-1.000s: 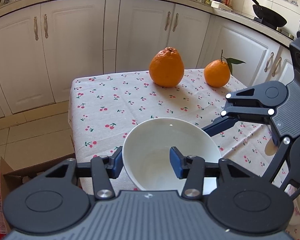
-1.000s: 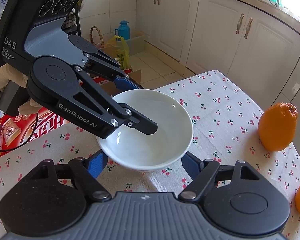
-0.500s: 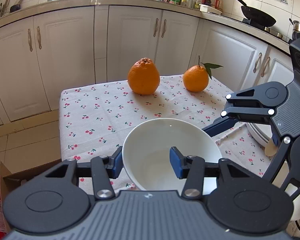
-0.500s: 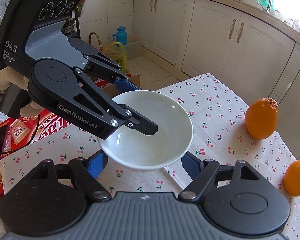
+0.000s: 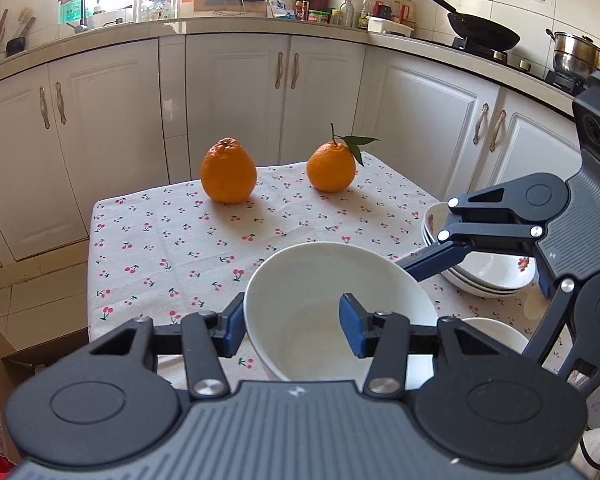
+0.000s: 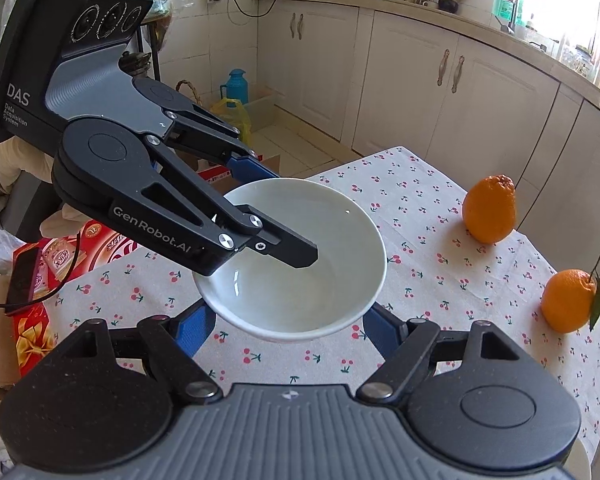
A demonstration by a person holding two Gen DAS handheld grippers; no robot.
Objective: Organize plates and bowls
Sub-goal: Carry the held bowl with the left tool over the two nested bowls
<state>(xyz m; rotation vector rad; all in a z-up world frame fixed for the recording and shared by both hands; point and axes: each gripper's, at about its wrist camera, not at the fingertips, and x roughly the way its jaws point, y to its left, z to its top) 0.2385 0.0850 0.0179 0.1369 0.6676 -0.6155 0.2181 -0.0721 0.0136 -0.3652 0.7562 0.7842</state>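
A plain white bowl (image 5: 332, 300) is held above the cherry-print tablecloth (image 5: 204, 248). My left gripper (image 5: 292, 326) is shut on its near rim, one finger inside and one outside. In the right wrist view the same bowl (image 6: 300, 272) hangs in front of my right gripper (image 6: 288, 326), whose open blue fingers sit under and beside it without clamping it. The left gripper (image 6: 260, 216) reaches in from the left there. A stack of white bowls (image 5: 484, 276) sits on the table's right side, behind the right gripper's arm (image 5: 500, 220). Another white dish (image 5: 496, 338) lies nearer.
Two oranges (image 5: 228, 172) (image 5: 331, 168) stand at the table's far edge, also in the right wrist view (image 6: 489, 210) (image 6: 567, 300). White kitchen cabinets (image 5: 236, 92) surround the table. A red carton (image 6: 40, 280) and cardboard box lie on the floor at left.
Both grippers and the bowl have risen and pulled back from the oranges. The stack of bowls at the right has come into the left wrist view. The left grip on the bowl is unchanged.
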